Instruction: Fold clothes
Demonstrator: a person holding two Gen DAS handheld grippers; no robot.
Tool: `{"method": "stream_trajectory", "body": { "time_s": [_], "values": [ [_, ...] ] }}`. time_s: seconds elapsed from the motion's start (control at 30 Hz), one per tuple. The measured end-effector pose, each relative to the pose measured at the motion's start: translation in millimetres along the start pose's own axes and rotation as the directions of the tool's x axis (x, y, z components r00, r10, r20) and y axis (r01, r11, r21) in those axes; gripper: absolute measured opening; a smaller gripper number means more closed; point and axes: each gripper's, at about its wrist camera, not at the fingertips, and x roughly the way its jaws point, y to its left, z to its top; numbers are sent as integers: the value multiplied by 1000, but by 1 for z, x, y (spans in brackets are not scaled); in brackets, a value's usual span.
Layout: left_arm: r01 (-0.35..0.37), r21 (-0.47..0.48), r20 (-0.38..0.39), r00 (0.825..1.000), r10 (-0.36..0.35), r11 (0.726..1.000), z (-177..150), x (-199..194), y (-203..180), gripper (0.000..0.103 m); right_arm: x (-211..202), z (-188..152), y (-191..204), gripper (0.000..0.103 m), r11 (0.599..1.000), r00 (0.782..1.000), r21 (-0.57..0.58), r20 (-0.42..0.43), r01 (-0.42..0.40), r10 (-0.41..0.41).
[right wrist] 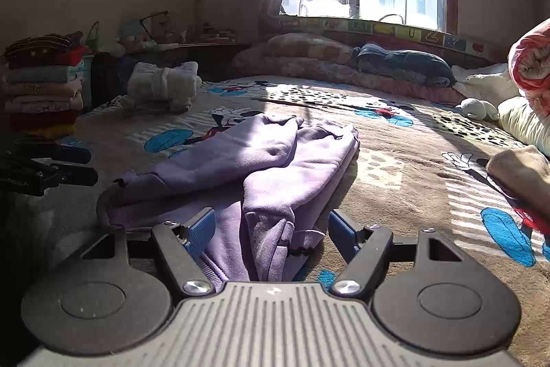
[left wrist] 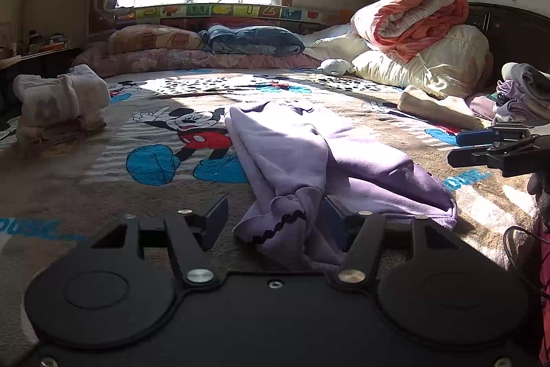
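Across the bed's cartoon-print blanket [left wrist: 103, 167], which serves as the folding surface, the lilac garment [left wrist: 309, 153] lies in the middle, its two long parts doubled toward each other in a loose overlap, so it looks partly folded rather than spread flat or finished. Over by the left edge sit a stack of folded clothes [right wrist: 43, 88] and a pale folded bundle [right wrist: 161, 86], kept clear of the working space, while a heap of unsorted clothes [left wrist: 522, 98] waits on the right near the rolled quilts [left wrist: 416, 19]. Both tools hover low at the garment's near end, likely to take its hem: the left gripper [left wrist: 275, 215] has its jaws spread wide around the frilled cuff without closing on it, and the right gripper [right wrist: 271, 229] is equally wide over the cloth. What kind of garment it is I cannot tell; its near edge disappears under the tools.
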Motion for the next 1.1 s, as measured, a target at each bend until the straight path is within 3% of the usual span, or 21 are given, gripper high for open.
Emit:
{"method": "stream_trajectory", "body": {
  "time_s": [0.23,0.37,0.53,0.63,0.7,0.8,0.83,1.0,1.1],
  "values": [
    [-39,110,-35,998,43,993,-20,1,-24,60,31,-10,-10,66,990,999,133,-20,-40,43],
    [-48,112,-35,998,52,993,-24,-1,-26,60,51,-15,-26,56,966,994,244,-47,-83,98],
    [-56,120,-43,997,61,991,-26,-1,-29,60,56,-14,-43,52,923,991,361,25,-130,130],
    [-61,125,-48,997,68,990,-28,0,-30,60,59,-13,-42,50,923,988,352,25,-152,153],
    [-61,129,-52,996,68,990,-29,1,-30,60,66,-14,-42,39,912,980,367,-11,-182,200],
    [-59,138,-63,996,69,989,-30,4,-32,60,70,-24,-57,22,831,952,487,4,-268,305],
    [-58,143,-67,995,68,988,-31,5,-33,60,69,-26,-58,17,825,949,493,1,-274,315],
    [-49,170,-85,994,64,984,-34,9,-38,60,65,-31,-62,15,809,937,507,-11,-297,350],
    [-52,162,-71,995,64,985,-33,7,-36,60,56,-29,-60,18,818,941,493,4,-296,338]
  ]
}}
